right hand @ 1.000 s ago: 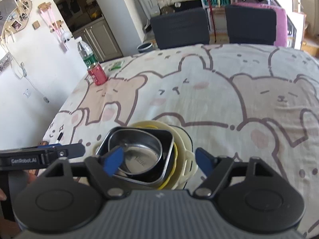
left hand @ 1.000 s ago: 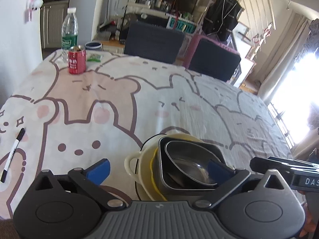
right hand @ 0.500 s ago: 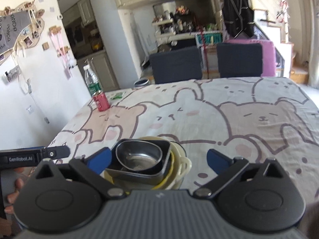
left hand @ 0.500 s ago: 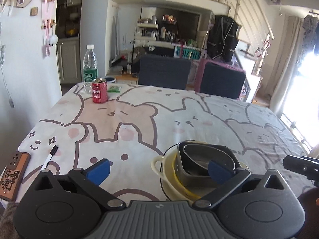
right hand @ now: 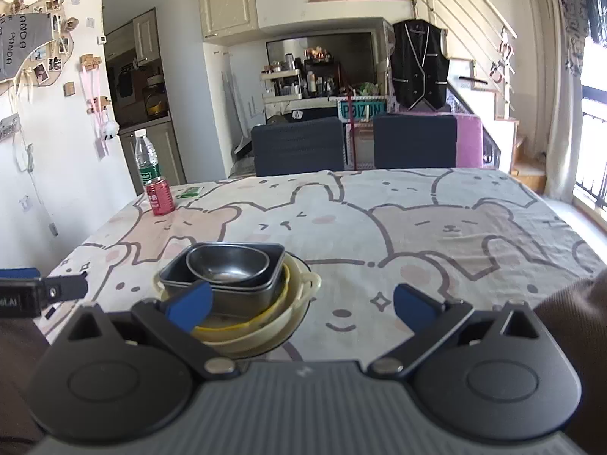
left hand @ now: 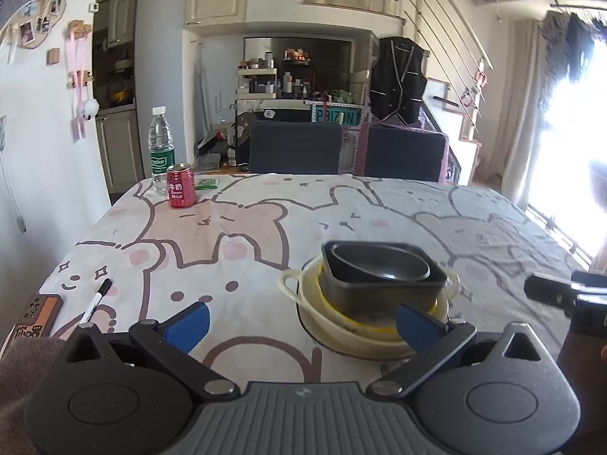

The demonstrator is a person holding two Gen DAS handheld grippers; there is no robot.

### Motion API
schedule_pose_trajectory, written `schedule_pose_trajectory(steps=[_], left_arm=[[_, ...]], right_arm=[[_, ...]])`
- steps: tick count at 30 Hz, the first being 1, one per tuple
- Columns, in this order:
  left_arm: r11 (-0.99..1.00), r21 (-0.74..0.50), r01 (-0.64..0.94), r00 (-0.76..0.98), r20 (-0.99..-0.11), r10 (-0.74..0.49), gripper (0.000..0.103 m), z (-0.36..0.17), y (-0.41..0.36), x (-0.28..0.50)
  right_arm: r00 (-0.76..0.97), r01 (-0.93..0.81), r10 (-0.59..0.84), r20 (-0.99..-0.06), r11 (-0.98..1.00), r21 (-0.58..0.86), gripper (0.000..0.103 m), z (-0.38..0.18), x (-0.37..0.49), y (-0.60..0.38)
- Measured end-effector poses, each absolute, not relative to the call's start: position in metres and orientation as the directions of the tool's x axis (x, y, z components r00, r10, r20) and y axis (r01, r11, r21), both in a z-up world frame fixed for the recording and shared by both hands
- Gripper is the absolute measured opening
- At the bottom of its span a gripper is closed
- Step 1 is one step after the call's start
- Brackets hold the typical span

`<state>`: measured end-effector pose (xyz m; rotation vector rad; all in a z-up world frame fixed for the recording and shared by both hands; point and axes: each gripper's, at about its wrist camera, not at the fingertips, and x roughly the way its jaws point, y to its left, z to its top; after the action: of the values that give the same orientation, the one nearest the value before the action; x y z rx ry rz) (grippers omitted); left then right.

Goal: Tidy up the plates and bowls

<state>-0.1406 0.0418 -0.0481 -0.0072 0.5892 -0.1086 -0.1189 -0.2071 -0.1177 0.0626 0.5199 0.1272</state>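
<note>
A stack of dishes stands on the table: a steel bowl (right hand: pixel 227 267) inside a dark square dish (right hand: pixel 261 292), inside a yellow bowl (right hand: pixel 279 301), inside a cream two-handled bowl (right hand: pixel 303 290). The stack also shows in the left wrist view (left hand: pixel 379 280). My left gripper (left hand: pixel 301 322) is open and empty, pulled back over the table's near edge, left of the stack. My right gripper (right hand: pixel 301 303) is open and empty, its left finger (right hand: pixel 189 299) in front of the stack.
A red can (left hand: pixel 181 191) and a water bottle (left hand: pixel 162 155) stand at the far left corner. A marker (left hand: pixel 95 301) and a brown block (left hand: pixel 36 320) lie at the near left edge. Two dark chairs (right hand: pixel 299 146) stand behind the table.
Both grippers have pulled back and risen away from the stack, still open. The views now tilt up and show the room. The stack has not moved.
</note>
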Motion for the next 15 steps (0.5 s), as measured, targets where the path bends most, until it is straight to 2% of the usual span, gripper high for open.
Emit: schedule_pose_trajectory(steps=[7,15], left_arm=[[0.996,-0.003,0.087,0.841,-0.535,-0.075,0.103,-0.057,0.041,-0.149],[0.996,-0.012,0.083,0.849,-0.522,-0.077,0.103,-0.058,0.044,-0.151]], right_arm=[[0.889,-0.084,0.093,-0.449,0.996,0.041,0.103,-0.125,-0.134,-0.205],[0.886,-0.085,0.075,-0.458,0.996,-0.002,0.103,-0.138,-0.138,-0.199]])
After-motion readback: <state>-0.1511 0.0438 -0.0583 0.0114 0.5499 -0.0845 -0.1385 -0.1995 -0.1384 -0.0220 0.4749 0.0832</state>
